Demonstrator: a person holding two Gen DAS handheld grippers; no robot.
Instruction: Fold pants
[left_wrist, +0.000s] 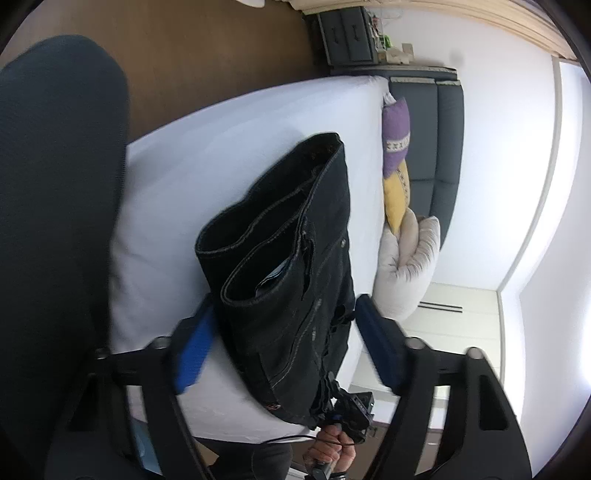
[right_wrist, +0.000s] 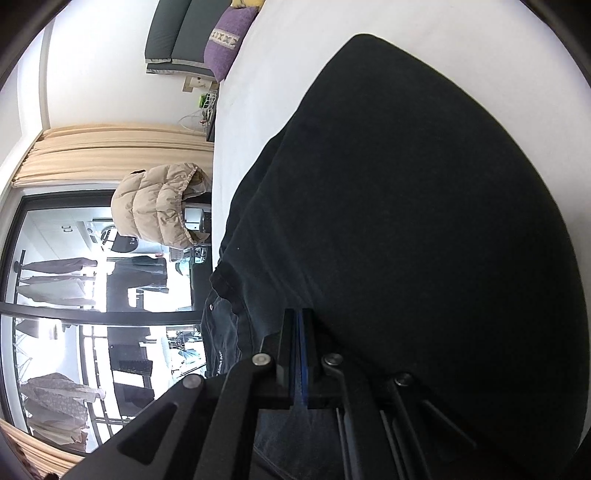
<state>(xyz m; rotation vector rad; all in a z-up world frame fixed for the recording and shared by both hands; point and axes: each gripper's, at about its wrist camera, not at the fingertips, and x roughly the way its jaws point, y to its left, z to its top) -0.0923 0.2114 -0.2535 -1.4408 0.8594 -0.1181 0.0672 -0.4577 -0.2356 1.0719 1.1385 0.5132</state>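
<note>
Pants lie on the white bed, dark denim, already doubled over into a thick stack, with both leg hems open toward us ahead of the left gripper. We see that gripper's jaws spread, one blue pad on each side of the stack, neither pressing on it as far as we can tell. The cloth sits between the jaws, not held.

In the right wrist view the right gripper has its pads pressed together. Dark fabric surrounds the tips and fills the frame ahead, but we cannot tell whether any cloth is pinched between the pads or whether they just rest against it. In the left view a hand holds a gripper handle at the near end of the stack, so that gripper sits at the waistband end.

Progress, our judgement: legs are laid together and at least one lengthwise fold is done, so the task is well along. What is left looks like one more fold or a squaring up of the stack, then both grippers moving off. Pillows are beyond the pants and play no part.
</note>
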